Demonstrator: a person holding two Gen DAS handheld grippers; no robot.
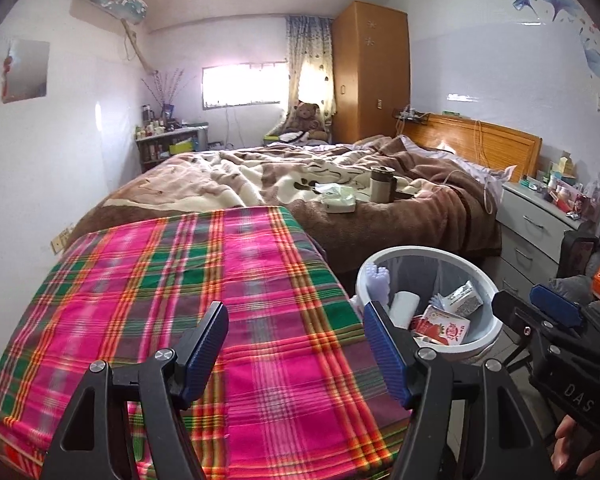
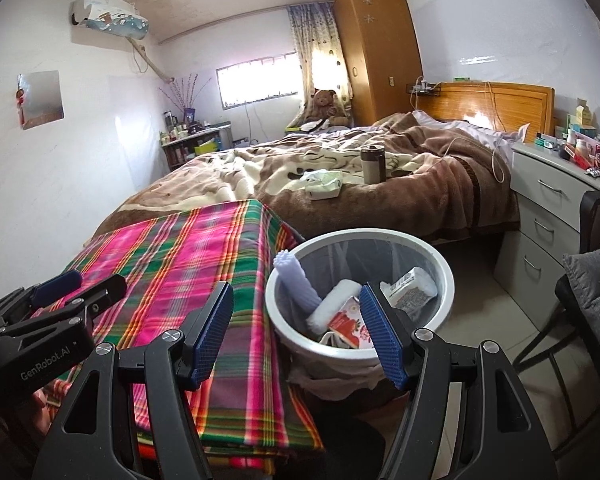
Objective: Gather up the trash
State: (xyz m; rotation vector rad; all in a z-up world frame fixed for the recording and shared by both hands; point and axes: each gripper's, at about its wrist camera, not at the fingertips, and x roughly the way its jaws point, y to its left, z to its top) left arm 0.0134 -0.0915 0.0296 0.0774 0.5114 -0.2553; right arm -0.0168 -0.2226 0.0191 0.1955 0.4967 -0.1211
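A white round bin (image 2: 440,276) with a clear liner stands on the floor beside a table under a pink and green plaid cloth (image 2: 188,276). It holds a lilac ridged piece (image 2: 300,284), a white roll (image 2: 332,300), a red and white carton (image 2: 346,320) and a white packet (image 2: 412,290). The bin also shows in the left wrist view (image 1: 492,328). My left gripper (image 1: 296,344) is open and empty above the plaid cloth (image 1: 204,288). My right gripper (image 2: 296,332) is open and empty, just above the bin's near rim.
A bed with a brown blanket (image 2: 400,200) lies behind, with a tissue pack (image 2: 322,186) and a metal flask (image 2: 373,164) on it. A grey drawer unit (image 2: 548,216) stands right of the bed. A dark chair (image 2: 580,292) stands at the right.
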